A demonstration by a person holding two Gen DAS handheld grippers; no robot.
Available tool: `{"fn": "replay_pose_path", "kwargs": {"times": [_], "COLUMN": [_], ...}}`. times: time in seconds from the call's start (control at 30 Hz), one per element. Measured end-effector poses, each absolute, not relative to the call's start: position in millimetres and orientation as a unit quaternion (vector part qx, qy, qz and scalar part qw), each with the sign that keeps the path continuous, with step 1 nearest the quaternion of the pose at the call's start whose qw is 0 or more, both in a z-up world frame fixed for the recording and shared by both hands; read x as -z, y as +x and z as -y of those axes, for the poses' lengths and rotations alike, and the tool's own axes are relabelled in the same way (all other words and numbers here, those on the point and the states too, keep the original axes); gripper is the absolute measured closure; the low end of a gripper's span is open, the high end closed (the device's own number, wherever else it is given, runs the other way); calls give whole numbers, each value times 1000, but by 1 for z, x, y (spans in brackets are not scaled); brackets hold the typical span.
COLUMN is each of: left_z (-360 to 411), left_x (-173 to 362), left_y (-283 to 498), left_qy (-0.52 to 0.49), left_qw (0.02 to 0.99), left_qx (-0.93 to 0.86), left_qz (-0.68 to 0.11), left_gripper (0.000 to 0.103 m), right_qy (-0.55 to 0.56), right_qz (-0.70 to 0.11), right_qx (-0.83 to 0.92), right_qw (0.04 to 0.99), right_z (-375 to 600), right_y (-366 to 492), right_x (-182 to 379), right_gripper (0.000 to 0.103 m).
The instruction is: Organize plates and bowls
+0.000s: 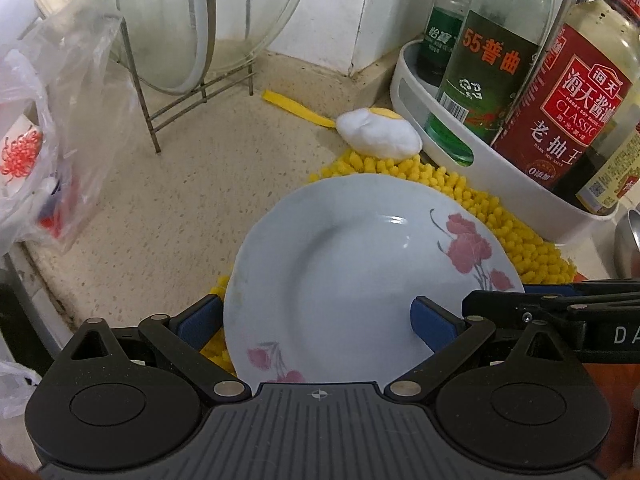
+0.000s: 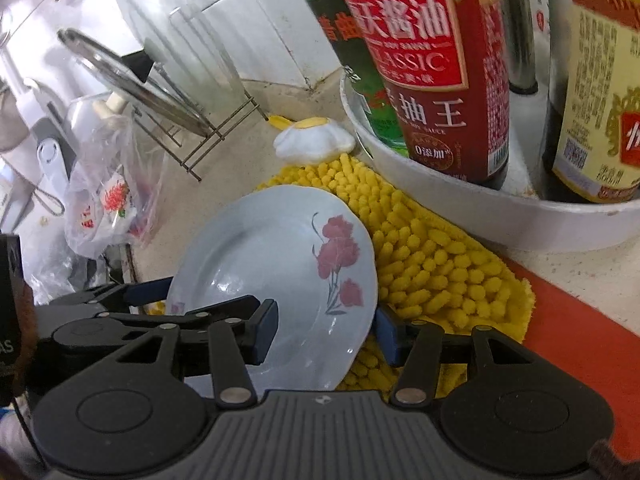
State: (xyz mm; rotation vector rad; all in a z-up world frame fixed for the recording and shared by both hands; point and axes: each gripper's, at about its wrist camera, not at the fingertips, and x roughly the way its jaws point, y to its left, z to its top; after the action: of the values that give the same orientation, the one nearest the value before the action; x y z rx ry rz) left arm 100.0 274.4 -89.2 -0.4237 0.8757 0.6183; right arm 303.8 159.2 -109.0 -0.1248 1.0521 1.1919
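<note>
The left hand-held gripper (image 1: 316, 322) is reaching around the near rim of the plate (image 1: 352, 264), its blue pads spread wide, one outside the left rim and one over the plate's inner face; they are not pinching it, so it is standing open. The right hand-held gripper (image 2: 326, 330) is coming in from the other side and is likewise open, one pad lying over the plate (image 2: 280, 256) and the other just beyond its right rim, with no firm clamp that can be seen.

The plate is lying tilted on a yellow mat (image 1: 516, 236) on the table (image 1: 192, 184), near rim towards the cameras, far rim close to a white egg-shaped toy (image 1: 378, 134). It is pale blue-white and glossy, a shallow dish with a slightly wavy rim and pink flowers printed at two places on the border; it looks clean and empty.

As for progress, the job appears to be only starting: the plate is not yet lifted or put away, no bowls are showing, and the wire rack (image 1: 180, 92), where glass lids are standing, looks the likely place for it. A white tray (image 1: 472, 160) of bottles is standing just beside the mat.
</note>
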Motion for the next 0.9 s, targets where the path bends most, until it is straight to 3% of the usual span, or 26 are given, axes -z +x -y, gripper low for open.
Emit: {"fn": "replay_pose_path", "kwargs": {"times": [0.9], "left_z": [-244], "left_x": [90], "left_y": [85], "left_qy": [-189], "left_qw": [852], "left_qx": [-248], "left_qz": [-422], "left_gripper": [1], "right_qy": [-18], "right_qz": [-493], "right_qx": [-506], "right_qw": [707], "right_z": [-110], "right_y": [296], "right_x": [109], "right_gripper": [59]}}
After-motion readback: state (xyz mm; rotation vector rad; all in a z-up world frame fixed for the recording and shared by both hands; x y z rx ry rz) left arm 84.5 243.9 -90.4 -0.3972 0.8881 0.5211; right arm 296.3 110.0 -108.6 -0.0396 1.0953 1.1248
